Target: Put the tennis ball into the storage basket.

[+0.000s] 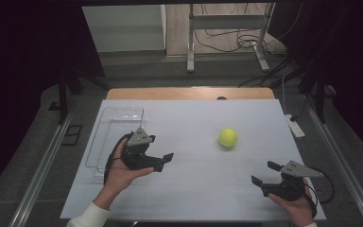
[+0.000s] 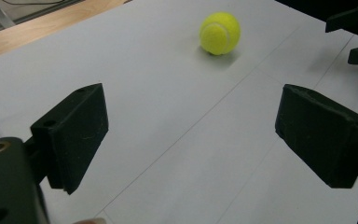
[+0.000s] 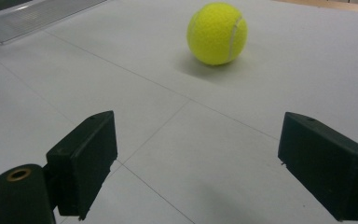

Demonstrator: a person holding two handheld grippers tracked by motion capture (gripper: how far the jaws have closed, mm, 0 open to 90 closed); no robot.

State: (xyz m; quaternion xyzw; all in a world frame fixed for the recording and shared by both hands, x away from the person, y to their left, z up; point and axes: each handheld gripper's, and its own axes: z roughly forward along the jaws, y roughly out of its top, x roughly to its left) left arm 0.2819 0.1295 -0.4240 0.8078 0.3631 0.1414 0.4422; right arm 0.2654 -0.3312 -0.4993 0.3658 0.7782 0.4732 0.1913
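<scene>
A yellow tennis ball [image 1: 228, 137] rests on the white table top [image 1: 194, 194], right of centre. My left gripper [image 1: 164, 161] is held at the left, open and empty, its jaws pointing right toward the ball. My right gripper [image 1: 264, 173] sits near the front right, open and empty, its jaws pointing left and away from me. In the left gripper view the ball [image 2: 220, 32] lies far ahead of the spread jaws of the left gripper [image 2: 191, 135], with the right gripper [image 2: 356, 37] at the top right corner. The ball [image 3: 217, 33] also lies ahead of the right gripper [image 3: 196, 158].
A clear plastic tray [image 1: 114, 126] lies along the table's left side, just behind the left hand; its edge [image 3: 37, 16] appears in the right gripper view. A wooden strip [image 1: 189, 93] borders the far edge. A white power strip [image 1: 295, 126] lies off the right edge.
</scene>
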